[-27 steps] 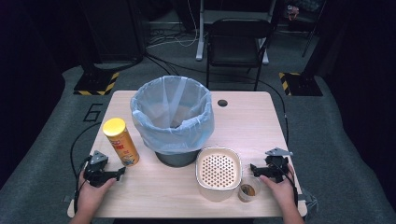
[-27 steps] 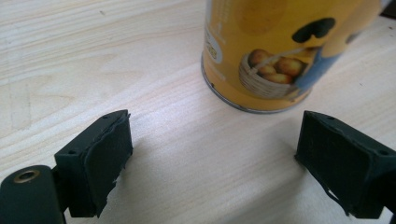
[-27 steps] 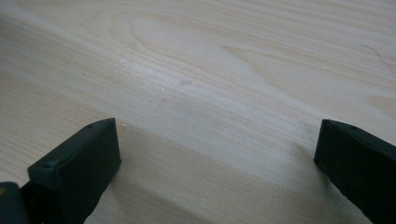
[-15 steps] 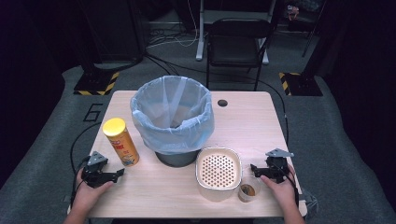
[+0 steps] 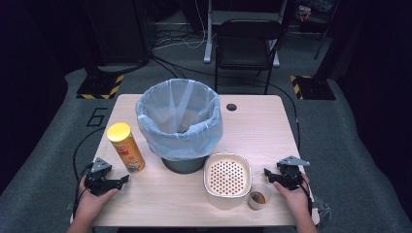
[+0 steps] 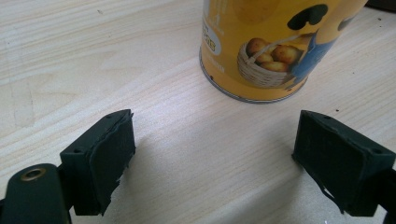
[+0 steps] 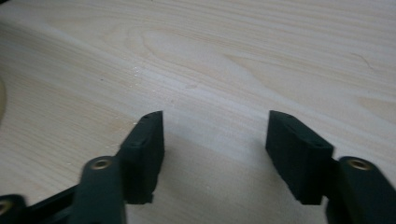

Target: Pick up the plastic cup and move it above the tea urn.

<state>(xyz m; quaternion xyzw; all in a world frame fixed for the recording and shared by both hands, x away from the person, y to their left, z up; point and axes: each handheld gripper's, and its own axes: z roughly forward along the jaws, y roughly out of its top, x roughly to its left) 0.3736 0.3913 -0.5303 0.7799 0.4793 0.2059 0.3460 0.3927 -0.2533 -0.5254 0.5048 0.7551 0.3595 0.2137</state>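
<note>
A yellow crisps can point(image 5: 125, 153) stands upright at the table's left, beside a dark bin lined with a pale blue bag point(image 5: 179, 121). My left gripper point(image 5: 124, 180) rests low on the table just in front of the can, jaws open and empty. In the left gripper view the can point(image 6: 261, 46) stands a little beyond the left gripper point(image 6: 212, 154). A beige container with a perforated lid point(image 5: 227, 179) sits front centre, with a small clear cup of brown stuff point(image 5: 257, 197) at its right. My right gripper point(image 5: 267, 174) lies right of them, open point(image 7: 215, 140) over bare wood.
The wooden table point(image 5: 272, 131) has a round cable hole point(image 5: 231, 107) near its far edge. A black chair point(image 5: 248, 43) and cables stand on the floor behind. Bare wood lies between the bin and the table's right edge.
</note>
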